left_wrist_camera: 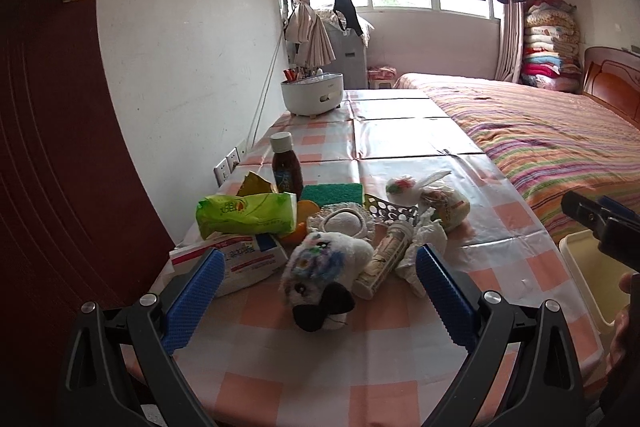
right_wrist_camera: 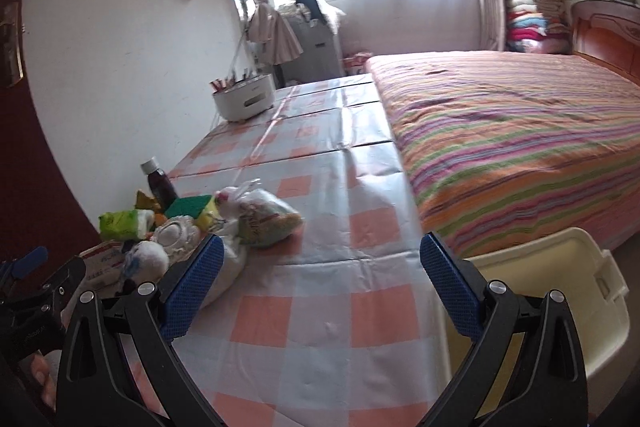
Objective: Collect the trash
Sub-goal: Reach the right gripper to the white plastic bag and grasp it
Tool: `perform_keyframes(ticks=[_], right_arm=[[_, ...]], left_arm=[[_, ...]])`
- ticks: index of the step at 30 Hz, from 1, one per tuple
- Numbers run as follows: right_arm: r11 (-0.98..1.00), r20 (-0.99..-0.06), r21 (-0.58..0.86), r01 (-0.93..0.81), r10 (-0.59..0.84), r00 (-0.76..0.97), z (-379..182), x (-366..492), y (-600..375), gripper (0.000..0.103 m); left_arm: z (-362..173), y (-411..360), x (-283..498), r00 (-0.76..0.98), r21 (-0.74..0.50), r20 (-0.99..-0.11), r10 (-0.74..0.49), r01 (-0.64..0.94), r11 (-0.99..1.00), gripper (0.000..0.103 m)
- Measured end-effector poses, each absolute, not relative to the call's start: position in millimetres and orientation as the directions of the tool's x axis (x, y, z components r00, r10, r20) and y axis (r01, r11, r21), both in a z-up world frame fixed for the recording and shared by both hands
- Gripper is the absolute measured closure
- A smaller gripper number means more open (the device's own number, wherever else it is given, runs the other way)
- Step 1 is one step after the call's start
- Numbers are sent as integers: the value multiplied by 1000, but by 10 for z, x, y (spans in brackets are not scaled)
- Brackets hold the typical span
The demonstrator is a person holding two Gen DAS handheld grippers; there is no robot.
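Observation:
A pile of items lies on the checked table (left_wrist_camera: 304,379): a crumpled white tissue (left_wrist_camera: 428,243), a tied plastic bag (left_wrist_camera: 444,205) with food wrapping, a green tissue pack (left_wrist_camera: 246,213), a yellow wrapper (left_wrist_camera: 254,183), a tube-shaped container (left_wrist_camera: 386,259) and a fluffy toy (left_wrist_camera: 320,267). My left gripper (left_wrist_camera: 318,263) is open, hovering just in front of the toy and tube. My right gripper (right_wrist_camera: 322,259) is open and empty above the table, the plastic bag (right_wrist_camera: 264,219) to its left. A cream bin (right_wrist_camera: 560,291) stands off the table's right edge, also in the left wrist view (left_wrist_camera: 592,267).
A brown bottle (left_wrist_camera: 286,167), green sponge (left_wrist_camera: 332,193), white box (left_wrist_camera: 236,259), perforated holder (left_wrist_camera: 394,213) and orange fruit (left_wrist_camera: 308,207) sit in the pile. A white pot (left_wrist_camera: 312,93) stands far back. A striped bed (right_wrist_camera: 520,131) runs along the right; a wall is left.

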State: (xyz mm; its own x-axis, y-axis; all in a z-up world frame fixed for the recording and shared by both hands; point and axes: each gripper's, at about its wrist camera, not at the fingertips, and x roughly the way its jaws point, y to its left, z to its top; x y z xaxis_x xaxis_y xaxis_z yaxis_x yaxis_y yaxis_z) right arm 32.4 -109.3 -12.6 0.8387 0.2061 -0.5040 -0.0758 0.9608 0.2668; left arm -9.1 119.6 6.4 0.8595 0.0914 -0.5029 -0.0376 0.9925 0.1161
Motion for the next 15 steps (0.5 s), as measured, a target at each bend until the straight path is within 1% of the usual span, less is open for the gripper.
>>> perform_keyframes(ticks=[2,6,8,11,15], right_arm=[[942,-533,312,-125,282,797,-195,465,-969,6],[941,-596,298,-163,317,738,-308,656,-701,6],[955,-603,251,-160,283,746,-297,699,-612,6],[967,-602,197,-161,249,759,-279,801,-512,6],[985,-614,115,-126,170,771,-330,970,-484,6]], left_arm=[[62,1344,-126,864,106,-494,96,-50,993,10],[43,1629,-169,877,82,-473,92,-60,995,10],[43,1738,-142,886,76,-453,95,-68,995,10],[58,1858,-60,894,43,-443,68,-55,998,10],[23,1915,48,898,31,-437,60,-51,998,10]])
